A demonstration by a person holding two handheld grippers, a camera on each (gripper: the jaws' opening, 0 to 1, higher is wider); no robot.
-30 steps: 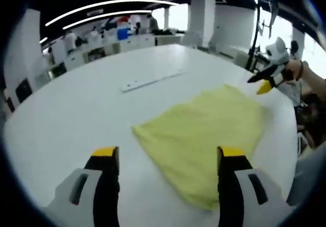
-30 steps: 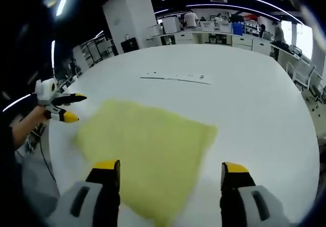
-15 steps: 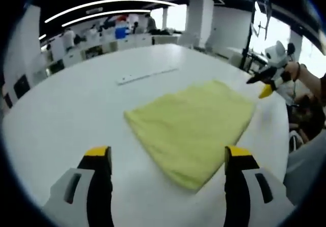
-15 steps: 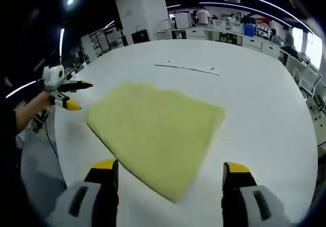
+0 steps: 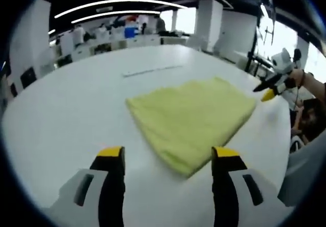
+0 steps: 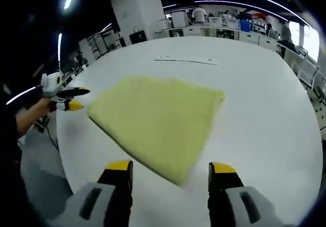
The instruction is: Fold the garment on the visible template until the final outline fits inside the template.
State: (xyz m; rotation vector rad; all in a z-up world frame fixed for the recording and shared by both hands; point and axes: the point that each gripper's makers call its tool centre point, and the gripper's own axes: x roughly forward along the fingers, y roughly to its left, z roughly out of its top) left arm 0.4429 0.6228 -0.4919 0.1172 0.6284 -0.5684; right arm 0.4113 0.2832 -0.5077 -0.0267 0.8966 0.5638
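Left hand-held gripper and right hand-held gripper hover agape above garment

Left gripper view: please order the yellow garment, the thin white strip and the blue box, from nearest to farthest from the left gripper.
1. yellow garment, on the table just ahead of the left gripper
2. thin white strip, beyond the garment
3. blue box, background desks

No lettering, label, brand, number or sign can be read in either view: the folded pale-yellow cloth garment ahead of the jaws is plain, and the thin white strip lying beyond it on the white table carries marks too small to make out.
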